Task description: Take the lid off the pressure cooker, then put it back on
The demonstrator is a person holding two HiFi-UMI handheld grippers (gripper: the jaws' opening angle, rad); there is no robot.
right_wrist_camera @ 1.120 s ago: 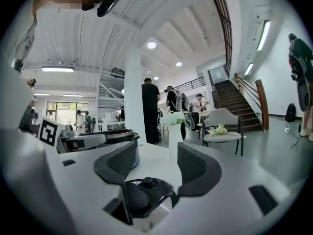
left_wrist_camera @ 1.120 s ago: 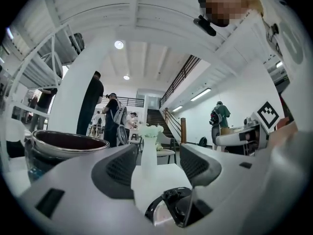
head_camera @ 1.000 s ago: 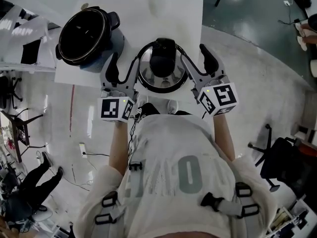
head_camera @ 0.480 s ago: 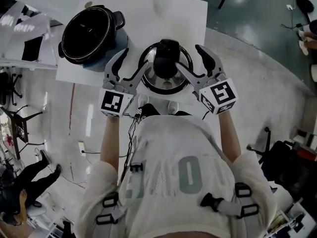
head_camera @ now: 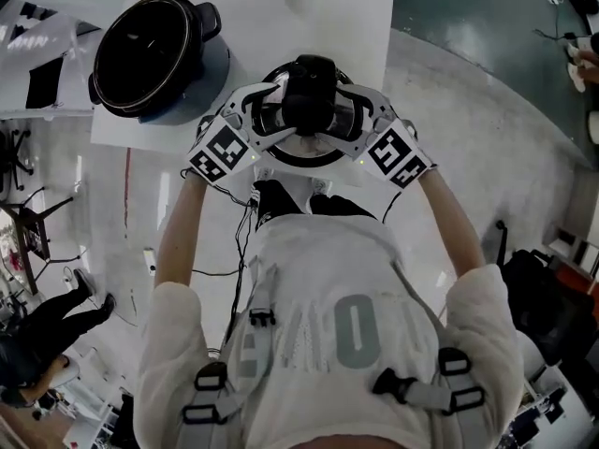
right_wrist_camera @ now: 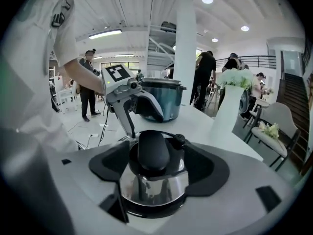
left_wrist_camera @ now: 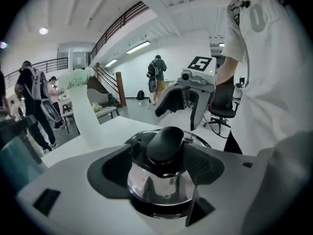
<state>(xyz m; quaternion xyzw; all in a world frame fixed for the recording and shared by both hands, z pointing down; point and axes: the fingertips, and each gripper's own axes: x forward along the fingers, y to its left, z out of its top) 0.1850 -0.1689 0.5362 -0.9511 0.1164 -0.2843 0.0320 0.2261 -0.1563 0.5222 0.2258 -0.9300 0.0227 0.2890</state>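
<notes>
pressure cooker pot [head_camera: 145, 54]: 1, ten o'clock | lid [head_camera: 309, 101]: 1, twelve o'clock | left gripper [head_camera: 271, 115] + right gripper [head_camera: 342, 120]: 2 | desk [head_camera: 360, 17]: 1 | vase [right_wrist_camera: 226, 111]: 1

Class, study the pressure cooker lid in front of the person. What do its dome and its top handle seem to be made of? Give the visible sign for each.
Shiny silver dome of the lid: polished metal, probably stainless steel; it reflects its surroundings like a curved mirror.
Rounded black handle on top: likely moulded plastic with a matte finish; it shows only soft, dull highlights.
</notes>
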